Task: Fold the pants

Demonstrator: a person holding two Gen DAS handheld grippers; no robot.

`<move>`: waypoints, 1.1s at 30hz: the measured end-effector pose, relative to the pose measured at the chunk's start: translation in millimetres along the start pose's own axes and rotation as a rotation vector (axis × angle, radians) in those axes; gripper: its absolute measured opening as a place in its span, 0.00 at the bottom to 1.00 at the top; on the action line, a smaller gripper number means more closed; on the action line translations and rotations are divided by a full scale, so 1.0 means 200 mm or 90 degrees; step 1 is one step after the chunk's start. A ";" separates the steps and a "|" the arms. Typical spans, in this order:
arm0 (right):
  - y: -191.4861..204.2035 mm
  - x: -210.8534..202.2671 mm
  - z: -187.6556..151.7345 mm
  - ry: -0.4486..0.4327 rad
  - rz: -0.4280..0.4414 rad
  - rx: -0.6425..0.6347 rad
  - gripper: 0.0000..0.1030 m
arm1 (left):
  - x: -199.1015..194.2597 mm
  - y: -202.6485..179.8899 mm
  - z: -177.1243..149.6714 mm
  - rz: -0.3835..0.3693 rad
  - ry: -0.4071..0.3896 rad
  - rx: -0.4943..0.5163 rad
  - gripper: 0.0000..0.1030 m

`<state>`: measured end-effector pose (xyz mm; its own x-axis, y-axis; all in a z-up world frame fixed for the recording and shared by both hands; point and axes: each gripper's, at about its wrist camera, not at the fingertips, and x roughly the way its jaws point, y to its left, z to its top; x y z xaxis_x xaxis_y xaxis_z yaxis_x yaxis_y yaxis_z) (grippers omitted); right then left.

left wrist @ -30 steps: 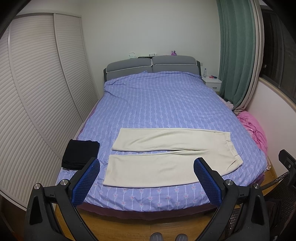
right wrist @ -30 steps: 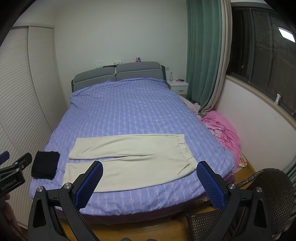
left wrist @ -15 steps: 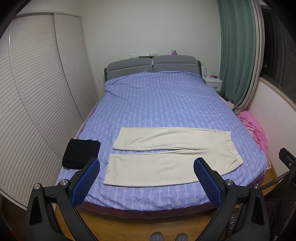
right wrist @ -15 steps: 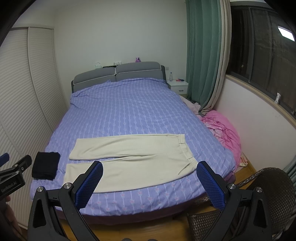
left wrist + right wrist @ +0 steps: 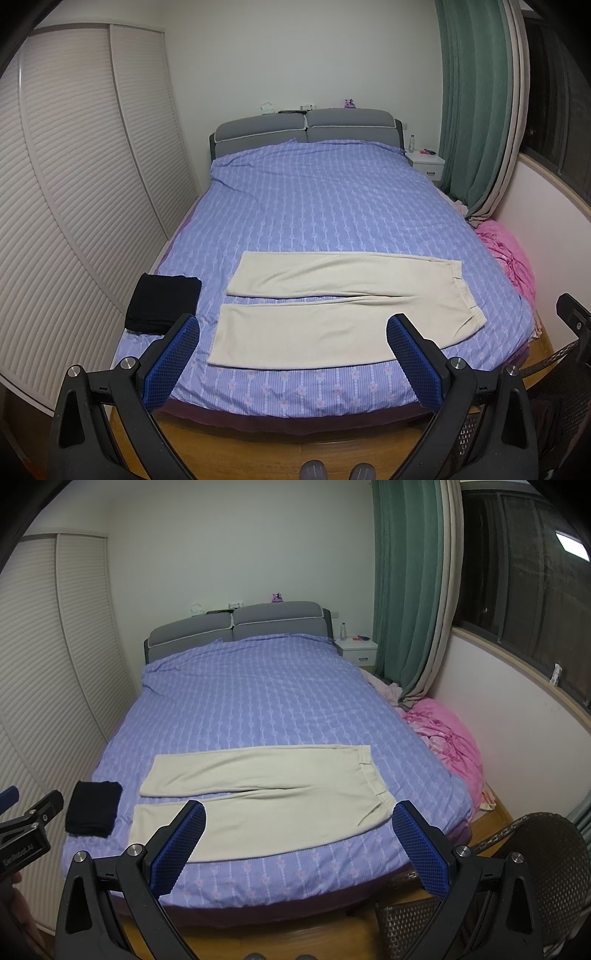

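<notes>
The left tool (image 5: 291,354) stands with its two blue-padded fingers (image 5: 170,363) spread wide and nothing between them, held off the foot of the bed (image 5: 332,206) above the wooden floor (image 5: 295,450). The right tool (image 5: 297,843) is likewise wide open and empty, its blue pads (image 5: 421,849) framing the near edge of the bed; part of the left tool's black frame shows at the left edge of the right wrist view. The pants (image 5: 343,310), cream-coloured, lie flat and unfolded across the foot end of the bed on the purple patterned cover, both legs stretched side by side towards the left and the waistband (image 5: 465,295) towards the right. The nearer leg reaches almost to the near edge of the mattress. A folded black garment (image 5: 162,302) rests on the cover near the left corner, just beside the leg ends but apart from them. A slatted wardrobe (image 5: 74,184) lines the left wall, a grey headboard (image 5: 306,129) closes the far end, and a green curtain (image 5: 476,103) hangs at the right above a heap of pink bedding (image 5: 509,258). A white nightstand (image 5: 424,164) sits beside the headboard, and a wicker chair (image 5: 517,886) stands at lower right in the right wrist view.
</notes>
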<state>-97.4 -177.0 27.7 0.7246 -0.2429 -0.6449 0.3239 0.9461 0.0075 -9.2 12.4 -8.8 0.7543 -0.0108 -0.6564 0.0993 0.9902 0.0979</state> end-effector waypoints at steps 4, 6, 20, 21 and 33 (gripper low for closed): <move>-0.01 0.00 -0.01 -0.002 0.000 -0.001 0.99 | 0.00 0.00 0.00 0.000 -0.002 0.001 1.00; -0.01 0.00 -0.01 -0.002 0.000 -0.001 0.99 | 0.00 0.00 0.00 0.001 -0.003 0.001 1.00; -0.10 0.02 0.01 -0.006 0.014 -0.006 0.99 | -0.05 -0.09 0.01 0.014 -0.006 -0.001 1.00; -0.10 0.02 0.01 -0.006 0.016 -0.006 0.99 | -0.06 -0.11 0.01 0.016 -0.007 -0.001 1.00; -0.28 0.05 0.01 -0.011 0.042 -0.014 0.99 | -0.11 -0.33 -0.01 0.033 -0.008 -0.001 1.00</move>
<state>-107.1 -233.1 22.5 0.7543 -0.1831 -0.6304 0.2616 0.9646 0.0328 -34.1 -52.1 -1.9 0.7667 0.0391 -0.6408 0.0582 0.9898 0.1300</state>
